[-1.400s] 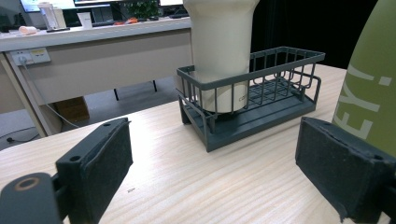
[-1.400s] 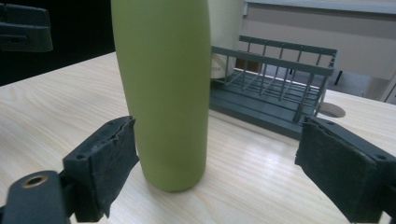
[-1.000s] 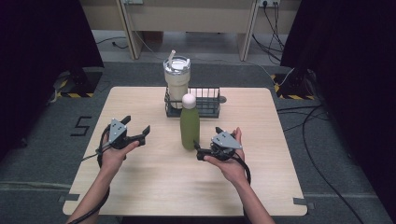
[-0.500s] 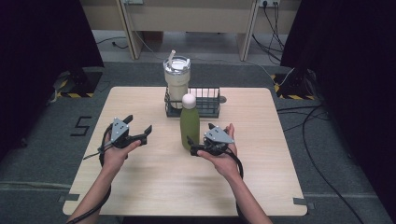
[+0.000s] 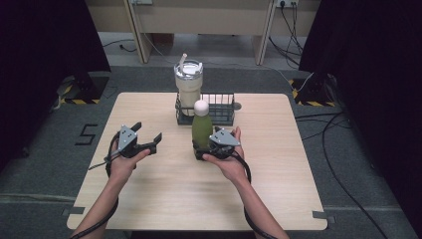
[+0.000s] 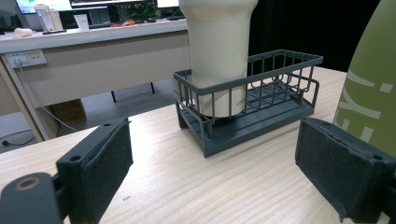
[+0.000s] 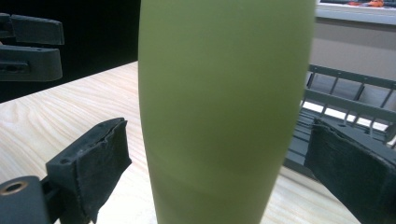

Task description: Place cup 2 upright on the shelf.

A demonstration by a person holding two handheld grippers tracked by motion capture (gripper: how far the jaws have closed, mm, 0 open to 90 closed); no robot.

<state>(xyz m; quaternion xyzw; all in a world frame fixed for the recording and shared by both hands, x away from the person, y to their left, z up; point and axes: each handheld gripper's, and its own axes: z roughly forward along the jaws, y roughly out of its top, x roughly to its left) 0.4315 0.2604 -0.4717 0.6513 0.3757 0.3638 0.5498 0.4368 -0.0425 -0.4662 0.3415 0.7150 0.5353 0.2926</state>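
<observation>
Your right gripper point(image 5: 203, 149) brackets the green bottle point(image 5: 201, 130) just before the basket point(image 5: 226, 118); its jaws have just been narrowing, pads clear. Grasp and transfer remain. Your left gripper point(image 5: 152, 142) stands unclenched, empty.

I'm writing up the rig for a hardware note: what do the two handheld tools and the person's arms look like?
Both tools are black. The left tool and right tool each carry a grey three-cornered plate on top and trail a black cable along the forearm. Each has two blocky jaws faced with dark, rough-edged pads, with a brass-coloured ring at a jaw's base. The forearms are bare, with no sleeves in view.
</observation>
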